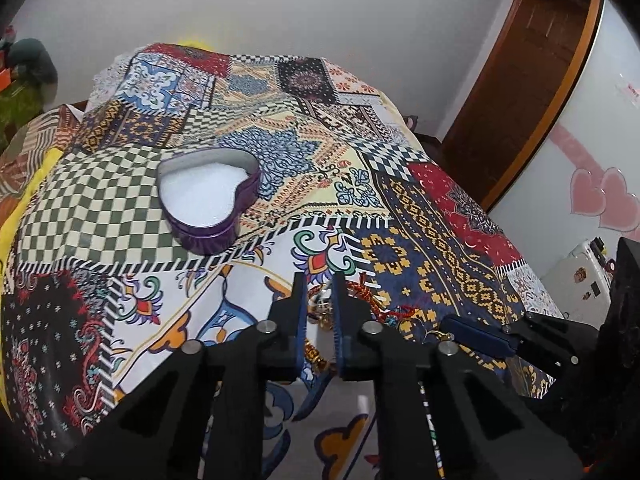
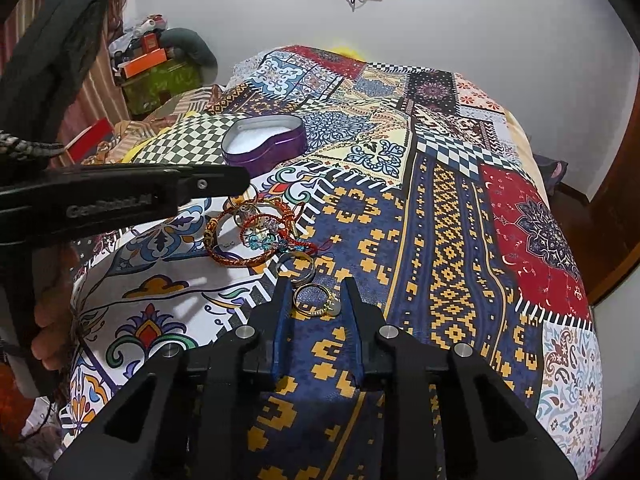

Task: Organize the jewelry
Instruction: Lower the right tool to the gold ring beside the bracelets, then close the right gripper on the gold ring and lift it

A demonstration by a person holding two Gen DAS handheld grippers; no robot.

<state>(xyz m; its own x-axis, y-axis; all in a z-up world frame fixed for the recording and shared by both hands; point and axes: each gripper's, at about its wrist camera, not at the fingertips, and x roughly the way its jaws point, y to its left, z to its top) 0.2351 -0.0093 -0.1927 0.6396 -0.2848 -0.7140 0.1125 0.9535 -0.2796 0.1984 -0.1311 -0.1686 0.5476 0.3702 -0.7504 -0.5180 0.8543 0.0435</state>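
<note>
A tangle of bracelets (image 2: 256,236), red braided cords, beaded strands and small rings, lies on the patterned bedspread (image 2: 440,240) of a bed. Just beside the tangle, toward the right gripper, sit a silver band (image 2: 295,267) and a thin gold ring with a pale stone (image 2: 316,300), the two touching or nearly so.

The right gripper (image 2: 316,300) hangs low over the bedspread with its jaws spread apart; the gold ring lies between their tips, and neither jaw visibly touches it.

The left gripper (image 1: 320,292) points into the tangle. Its jaws stand a narrow gap apart, with gold and red pieces showing between and just past the tips; whether they pinch anything cannot be told. From the right wrist view, the left gripper's tip reaches over the far edge of the tangle.

Beyond the jewelry, well apart from both grippers, a purple heart-shaped tin (image 1: 208,200) sits open on the checkered patch, its inside lined white. A white wall rises behind the bed.
</note>
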